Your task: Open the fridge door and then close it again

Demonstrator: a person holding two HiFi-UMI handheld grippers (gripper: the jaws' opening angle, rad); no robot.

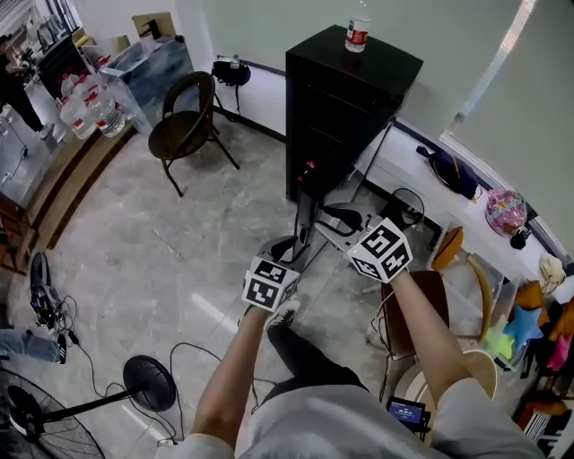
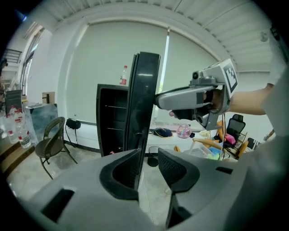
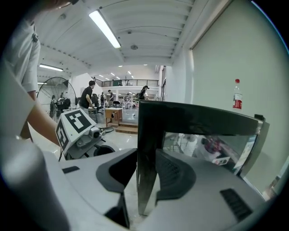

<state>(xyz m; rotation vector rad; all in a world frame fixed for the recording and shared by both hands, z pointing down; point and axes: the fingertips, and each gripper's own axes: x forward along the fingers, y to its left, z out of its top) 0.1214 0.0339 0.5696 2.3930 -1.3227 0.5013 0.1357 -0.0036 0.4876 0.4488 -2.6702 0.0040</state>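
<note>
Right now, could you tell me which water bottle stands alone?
The red-labelled bottle on top of the black fridge; the other bottles sit packed together in clear wrap far to its left.

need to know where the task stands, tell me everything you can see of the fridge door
The fridge door is a tall black panel, glossy, with a pane that reflects the room. It stands upright, swung wide open from the fridge, its free edge toward the person. The right gripper has its jaws closed on that edge. The left gripper straddles it too, with a gap beside one jaw.
</note>
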